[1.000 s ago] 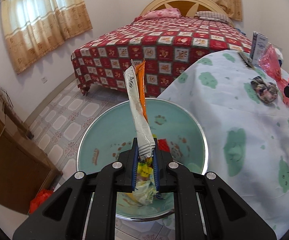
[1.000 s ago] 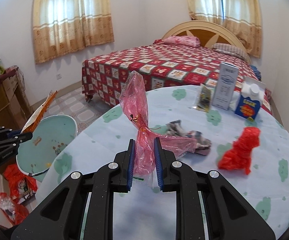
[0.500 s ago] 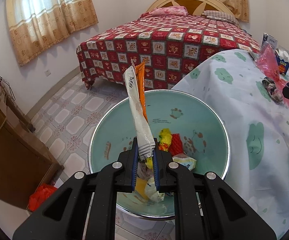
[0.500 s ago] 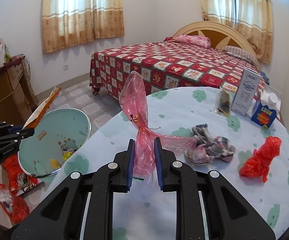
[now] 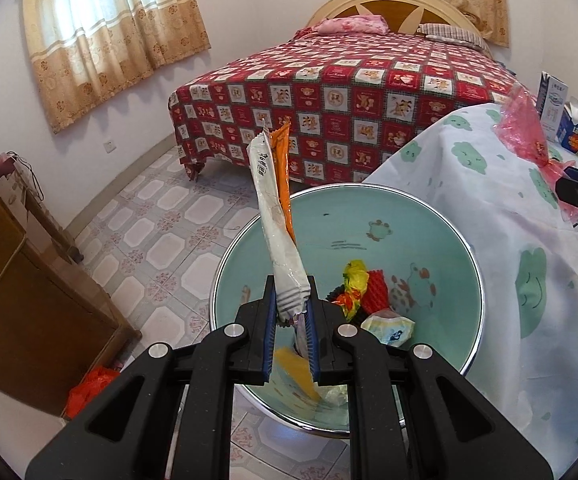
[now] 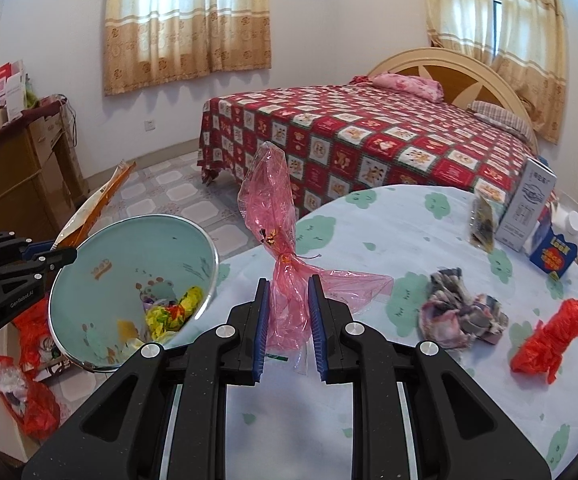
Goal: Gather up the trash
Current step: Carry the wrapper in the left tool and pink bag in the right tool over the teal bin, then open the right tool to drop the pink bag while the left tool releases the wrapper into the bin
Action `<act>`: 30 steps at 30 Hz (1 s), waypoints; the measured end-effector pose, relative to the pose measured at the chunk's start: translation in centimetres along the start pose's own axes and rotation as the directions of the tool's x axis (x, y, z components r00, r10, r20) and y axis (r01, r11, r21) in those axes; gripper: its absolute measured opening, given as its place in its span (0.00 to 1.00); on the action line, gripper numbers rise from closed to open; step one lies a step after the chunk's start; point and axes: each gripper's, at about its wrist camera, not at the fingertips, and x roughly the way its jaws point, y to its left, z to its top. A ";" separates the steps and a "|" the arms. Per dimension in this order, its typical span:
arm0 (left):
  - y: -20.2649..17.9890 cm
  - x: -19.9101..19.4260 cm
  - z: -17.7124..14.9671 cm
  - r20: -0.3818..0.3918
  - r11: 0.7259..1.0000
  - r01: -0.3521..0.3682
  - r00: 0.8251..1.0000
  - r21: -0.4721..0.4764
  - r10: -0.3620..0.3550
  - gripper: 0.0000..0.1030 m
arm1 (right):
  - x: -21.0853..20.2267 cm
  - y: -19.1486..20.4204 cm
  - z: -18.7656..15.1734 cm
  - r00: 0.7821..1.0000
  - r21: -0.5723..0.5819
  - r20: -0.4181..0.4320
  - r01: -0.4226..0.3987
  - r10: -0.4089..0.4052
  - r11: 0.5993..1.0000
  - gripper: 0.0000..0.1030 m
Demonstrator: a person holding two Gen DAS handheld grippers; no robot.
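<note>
The left tongs (image 5: 292,322) are pinching the lower end of a long white wrapper (image 5: 277,232), with an orange wrapper (image 5: 283,172) standing just behind it; both are sticking up and leaning away from the tongs, above the open mouth of the pale green bin (image 5: 429,216). Inside the bin, a yellow wrapper (image 5: 355,280) and other scraps are lying near the bottom. The right tongs (image 6: 288,320) are clamping a crumpled pink cellophane bag (image 6: 273,208) by its lower part, its knotted upper half rising upright between and beyond the pads, over the counter (image 6: 389,240) near the bin's rim. Further right on the counter, a crumpled grey wad (image 6: 461,314) and a red plastic bag (image 6: 549,330) are lying apart from the tongs.
</note>
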 end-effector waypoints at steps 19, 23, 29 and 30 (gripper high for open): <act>0.8 0.2 0.1 -0.005 1.000 -0.027 1.000 -0.013 0.027 0.13 | 1.5 3.2 1.2 0.999 -0.058 -0.009 -0.042 0.042 0.997 0.20; 0.7 0.1 0.1 -0.001 1.000 -0.026 1.000 -0.011 0.026 0.13 | 1.5 3.5 1.3 0.999 -0.065 -0.009 -0.047 0.046 0.997 0.20; 0.7 0.0 0.2 -0.004 1.000 -0.029 1.000 -0.011 0.029 0.13 | 1.6 3.8 1.4 0.999 -0.071 -0.009 -0.052 0.052 0.996 0.20; 0.7 -0.1 0.2 -0.004 1.000 -0.029 1.000 -0.010 0.029 0.13 | 1.7 3.9 1.5 0.999 -0.072 -0.008 -0.053 0.053 0.996 0.20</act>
